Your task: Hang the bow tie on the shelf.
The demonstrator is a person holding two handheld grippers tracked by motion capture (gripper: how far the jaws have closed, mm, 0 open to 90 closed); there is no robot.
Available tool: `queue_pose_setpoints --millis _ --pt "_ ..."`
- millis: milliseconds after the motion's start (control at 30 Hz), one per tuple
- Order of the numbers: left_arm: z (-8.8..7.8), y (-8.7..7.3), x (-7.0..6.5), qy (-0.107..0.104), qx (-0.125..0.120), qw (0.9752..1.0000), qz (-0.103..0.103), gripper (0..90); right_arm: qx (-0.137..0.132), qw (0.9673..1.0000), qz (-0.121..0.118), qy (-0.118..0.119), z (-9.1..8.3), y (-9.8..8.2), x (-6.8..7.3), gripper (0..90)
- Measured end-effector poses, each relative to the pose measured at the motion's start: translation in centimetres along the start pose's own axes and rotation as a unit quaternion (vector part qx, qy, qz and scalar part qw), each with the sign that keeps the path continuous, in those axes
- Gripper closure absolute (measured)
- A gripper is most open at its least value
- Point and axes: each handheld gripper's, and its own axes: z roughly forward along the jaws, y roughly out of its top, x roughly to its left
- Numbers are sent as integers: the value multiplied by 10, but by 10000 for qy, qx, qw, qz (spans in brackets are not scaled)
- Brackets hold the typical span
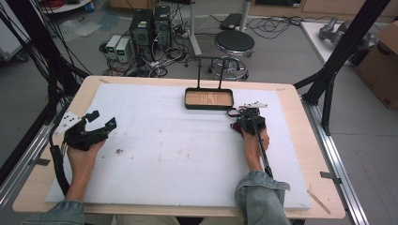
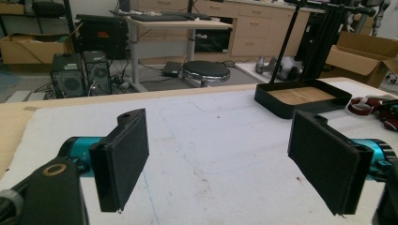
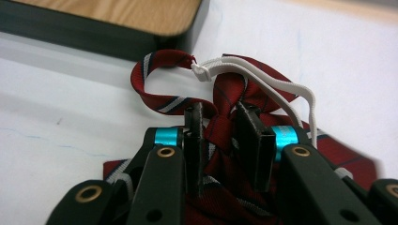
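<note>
One red striped tie [image 3: 225, 101] lies on the white foam mat [image 1: 178, 154], just to the right of the near right corner of the single black tray [image 1: 209, 99]. A white elastic strap [image 3: 281, 91] loops off its knot, and a striped band [image 3: 159, 77] curls up toward the tray wall. In the left gripper view the tie shows as a small red heap [image 2: 371, 104] at the far right, just beside the tray [image 2: 300, 98].

There are two grippers, one in each hand. The right gripper [image 3: 219, 124] has its jaws pressed onto the tie's knot, with red cloth bunched between the black pads [image 3: 256, 136]; in the high view it [image 1: 248, 118] sits over the tie near the tray's right end. The left gripper [image 2: 220, 159] rests at the near left of the mat with its jaws standing wide apart and nothing between them; from above it [image 1: 96, 125] is well apart from the tie.

The tray has a wooden floor [image 1: 209, 98] and holds nothing; a thin black handle frame [image 1: 210, 70] rises from its far side. Nothing lies between the tie and the tray.

Beyond the table's far edge stand one round black stool [image 1: 234, 43] and two dark computer towers [image 1: 151, 27] amid cables. A cardboard box [image 1: 382, 65] sits far right.
</note>
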Motion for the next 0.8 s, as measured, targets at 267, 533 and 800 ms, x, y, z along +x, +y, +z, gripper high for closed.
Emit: queue_pose_setpoints --millis 267,533,800 --pt "1 0 -1 -7 -6 10000 17 209 -647 9975 -269 -75 -25 13 4 728" --pt "1 0 -2 -20 5 10000 16 209 -1216 9921 -236 -194 -40 20 1 728" --pt "5 -1 -4 -35 24 10000 65 209 -1541 9875 -233 -222 -53 40 -1 727"
